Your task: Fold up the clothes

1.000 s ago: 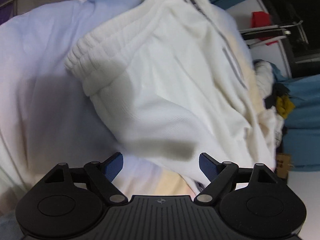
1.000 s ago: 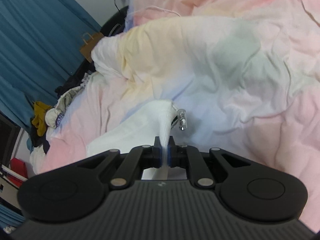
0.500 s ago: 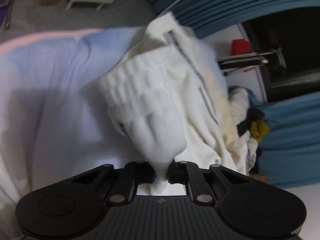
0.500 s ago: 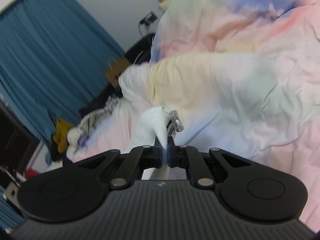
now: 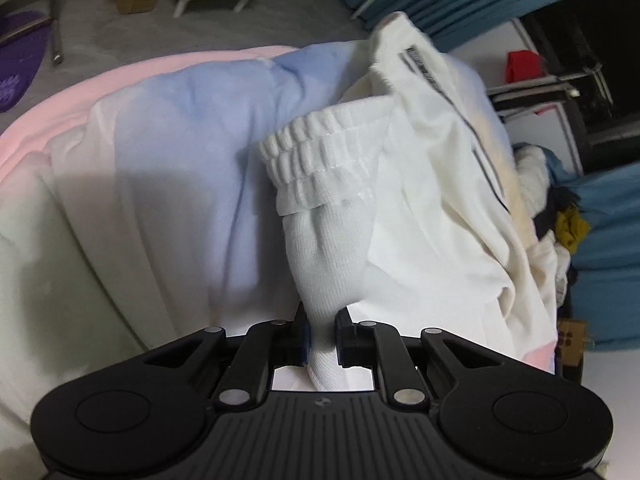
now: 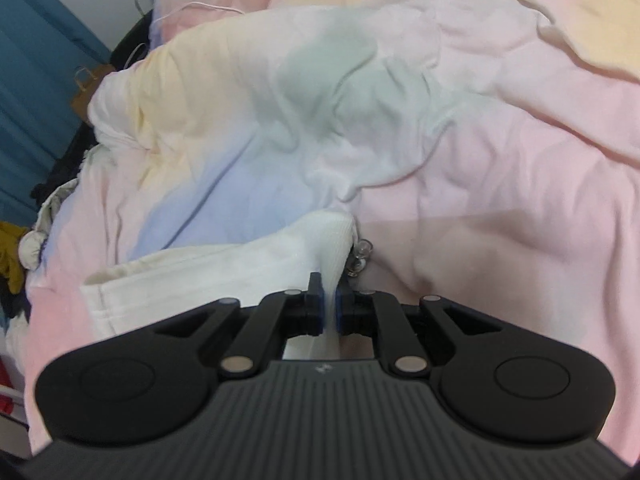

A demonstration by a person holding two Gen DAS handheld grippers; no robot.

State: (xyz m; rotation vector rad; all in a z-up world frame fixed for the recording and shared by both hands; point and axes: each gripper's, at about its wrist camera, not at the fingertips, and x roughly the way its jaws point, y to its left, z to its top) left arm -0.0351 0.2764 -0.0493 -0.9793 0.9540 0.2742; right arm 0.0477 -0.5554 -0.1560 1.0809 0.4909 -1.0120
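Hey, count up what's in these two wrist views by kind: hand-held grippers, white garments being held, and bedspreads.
Hand-held grippers: 2, the left hand-held gripper and the right hand-held gripper, each shut on cloth.
White garments: 1, the white garment.
Pastel bedspreads: 1, the pastel bedspread.
Total: 4.

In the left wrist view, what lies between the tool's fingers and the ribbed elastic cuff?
A bunched stretch of the white garment, running from the left tool to the cuff.

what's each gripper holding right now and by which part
Both jaws are shut on the same white garment. The left gripper pinches a bunch of fabric just below its ribbed elastic band; the right gripper pinches a corner beside a metal clip.
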